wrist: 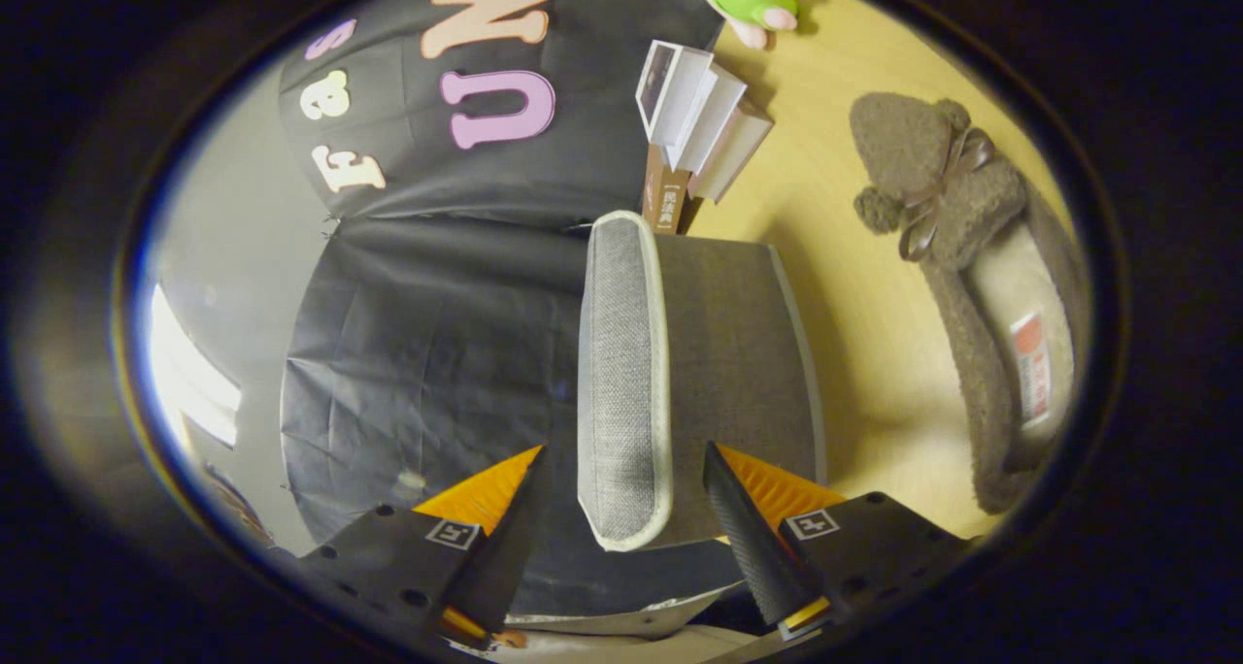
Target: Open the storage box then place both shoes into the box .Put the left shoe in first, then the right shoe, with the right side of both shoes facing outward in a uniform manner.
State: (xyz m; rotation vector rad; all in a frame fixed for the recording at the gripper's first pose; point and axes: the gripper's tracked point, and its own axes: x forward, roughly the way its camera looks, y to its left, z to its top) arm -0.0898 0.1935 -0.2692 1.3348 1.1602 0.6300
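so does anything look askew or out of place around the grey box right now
Nothing looks damaged or spilled. The grey fabric storage box has its white-trimmed lid standing between the open gripper's fingers, neither pressing on it. One brown fuzzy slipper with a bow lies on the wooden table beside the box, apart from it.

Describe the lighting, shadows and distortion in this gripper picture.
Gripper view: warm light on the wooden table; the grey box casts a soft shadow toward the furry slipper, which stays sharp. The fisheye lens bends the box's lid and the table edge. A bright glare patch sits beyond the open claw, which straddles the lid.
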